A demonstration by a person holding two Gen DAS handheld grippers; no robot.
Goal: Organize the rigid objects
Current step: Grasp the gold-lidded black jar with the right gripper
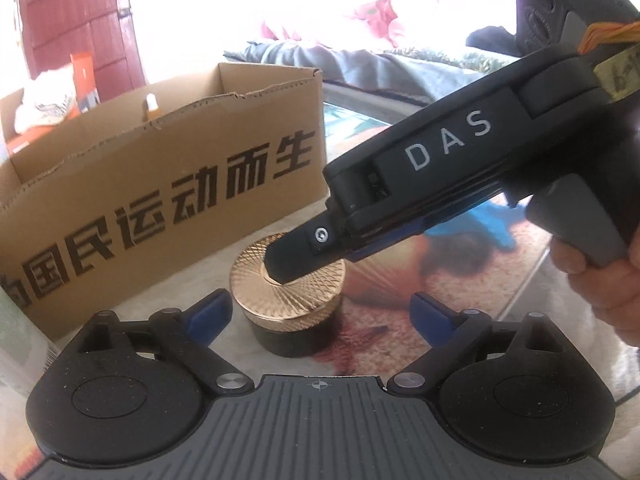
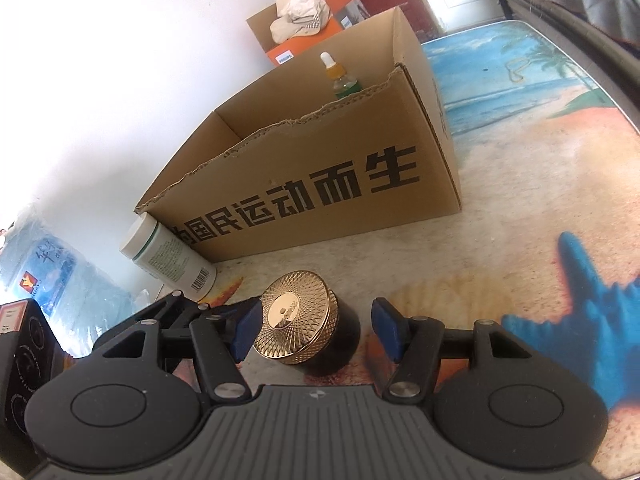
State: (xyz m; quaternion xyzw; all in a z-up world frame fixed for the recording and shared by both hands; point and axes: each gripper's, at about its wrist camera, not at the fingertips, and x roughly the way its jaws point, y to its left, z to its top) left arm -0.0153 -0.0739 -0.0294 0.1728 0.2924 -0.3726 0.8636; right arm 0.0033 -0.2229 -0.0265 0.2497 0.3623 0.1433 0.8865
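The right gripper (image 2: 316, 330) stands with its blue pads parted around the jar (image 2: 308, 332), a low black pot with a gold, cross-hatched lid. The left pad (image 2: 246, 330) lies against or just beside the lid's rim; the other pad stands clear, with bare tabletop between it and the jar. Nothing is clamped. The jar stands upright on the table (image 2: 500, 200), whose surface carries a printed beach scene.

In the left wrist view the left gripper (image 1: 322, 320) has its jaws spread wide, released, with the jar (image 1: 288, 300) just ahead of and between the tips, touched by neither. The right gripper (image 1: 280, 264) reaches in from the upper right, one dark fingertip resting over the gold lid, and a hand (image 1: 600, 276) grips its handle at the right edge.

Just behind the jar stands the cardboard box (image 2: 320, 184), open at the top, its near wall torn and ragged along the rim and printed with large black characters. A narrow strip of table separates jar and box. Inside, near the far wall, a dropper bottle (image 2: 340, 76) stands upright. A white bottle (image 2: 168, 258) lies on its side against the box's left corner. To the right the table lies open up to its rounded rim. Beyond the box, an orange carton (image 2: 304, 44) carries a pale cap (image 2: 300, 12).
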